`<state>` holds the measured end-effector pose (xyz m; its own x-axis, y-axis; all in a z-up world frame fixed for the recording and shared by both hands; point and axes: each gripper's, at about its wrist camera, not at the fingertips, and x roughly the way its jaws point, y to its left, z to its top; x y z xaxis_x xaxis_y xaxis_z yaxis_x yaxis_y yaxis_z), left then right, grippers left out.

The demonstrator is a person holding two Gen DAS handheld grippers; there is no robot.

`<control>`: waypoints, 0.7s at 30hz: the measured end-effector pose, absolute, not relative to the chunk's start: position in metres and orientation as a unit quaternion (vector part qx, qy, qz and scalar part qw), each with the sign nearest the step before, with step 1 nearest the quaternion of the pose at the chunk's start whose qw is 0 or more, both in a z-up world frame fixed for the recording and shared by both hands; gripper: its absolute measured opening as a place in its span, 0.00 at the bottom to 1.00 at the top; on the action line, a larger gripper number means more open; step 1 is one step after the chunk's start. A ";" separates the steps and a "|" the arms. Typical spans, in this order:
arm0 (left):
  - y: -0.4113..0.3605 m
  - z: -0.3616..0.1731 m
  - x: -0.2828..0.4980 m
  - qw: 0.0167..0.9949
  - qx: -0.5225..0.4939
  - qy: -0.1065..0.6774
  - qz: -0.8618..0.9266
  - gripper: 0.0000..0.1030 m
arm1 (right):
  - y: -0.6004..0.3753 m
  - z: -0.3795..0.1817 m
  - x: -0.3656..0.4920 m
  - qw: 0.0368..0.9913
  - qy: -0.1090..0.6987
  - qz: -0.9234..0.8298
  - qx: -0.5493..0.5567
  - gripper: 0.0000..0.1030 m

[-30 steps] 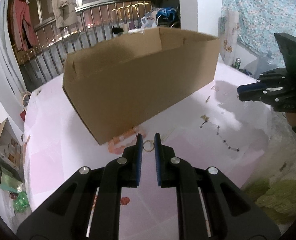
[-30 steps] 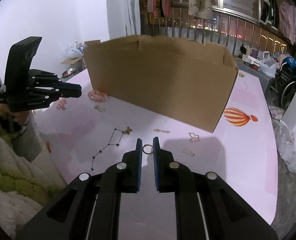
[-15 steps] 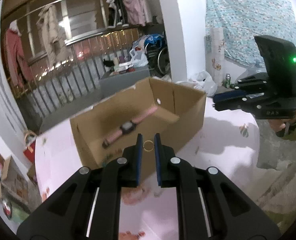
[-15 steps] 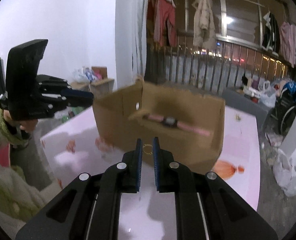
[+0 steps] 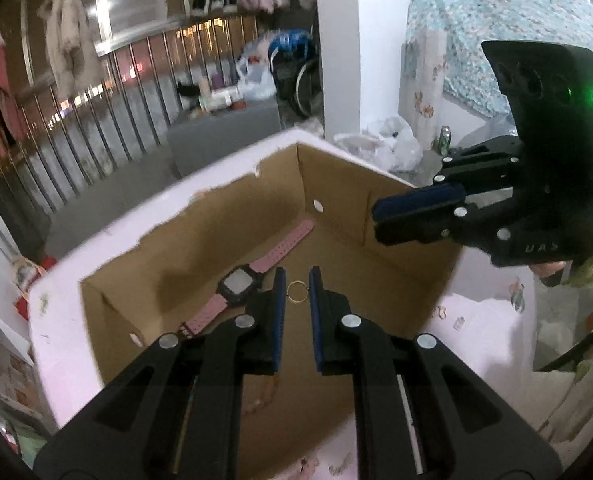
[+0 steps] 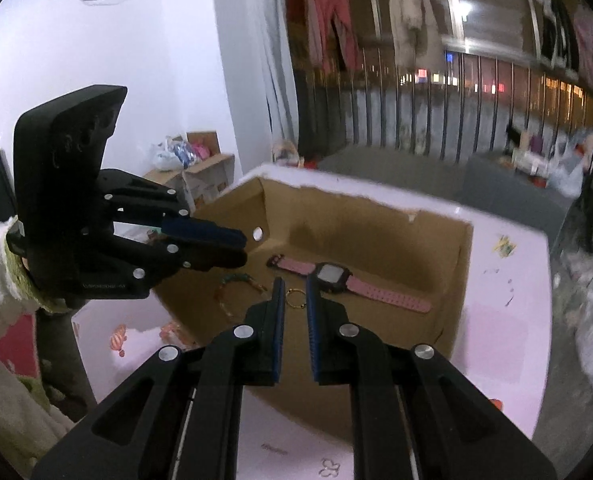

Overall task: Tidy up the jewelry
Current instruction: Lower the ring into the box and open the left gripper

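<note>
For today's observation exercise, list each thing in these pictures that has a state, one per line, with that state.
Left gripper: shut on a small gold ring, above the box.
Right gripper: shut on a second small gold ring, above the box.
Brown cardboard box: open-topped, upright.
Pink-strapped watch: lying flat inside the box.
Beaded bracelet: lying inside the box.
</note>
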<state>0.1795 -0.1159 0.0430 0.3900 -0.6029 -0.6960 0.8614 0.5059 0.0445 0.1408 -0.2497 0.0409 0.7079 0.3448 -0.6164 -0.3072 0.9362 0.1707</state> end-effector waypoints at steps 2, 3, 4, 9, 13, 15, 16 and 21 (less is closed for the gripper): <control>-0.125 0.035 0.194 0.800 0.200 0.340 -0.452 0.10 | -0.255 0.033 0.155 0.915 0.363 0.172 0.041 0.11; -0.130 0.031 0.204 0.796 0.196 0.357 -0.448 0.10 | -0.258 0.030 0.161 0.911 0.375 0.167 0.046 0.11; -0.133 0.028 0.210 0.794 0.194 0.367 -0.445 0.10 | -0.261 0.028 0.167 0.907 0.384 0.165 0.049 0.11; -0.140 0.016 0.233 0.779 0.168 0.418 -0.437 0.11 | -0.272 0.017 0.183 0.892 0.420 0.150 0.076 0.11; -0.142 0.011 0.240 0.772 0.161 0.436 -0.433 0.11 | -0.274 0.017 0.184 0.889 0.424 0.152 0.081 0.11; -0.143 0.009 0.241 0.770 0.162 0.443 -0.430 0.14 | -0.275 0.017 0.183 0.889 0.423 0.152 0.086 0.12; -0.144 0.007 0.242 0.769 0.162 0.445 -0.430 0.17 | -0.275 0.018 0.182 0.889 0.422 0.153 0.088 0.12; -0.142 0.008 0.242 0.769 0.154 0.448 -0.429 0.26 | -0.280 0.020 0.180 0.892 0.415 0.150 0.096 0.12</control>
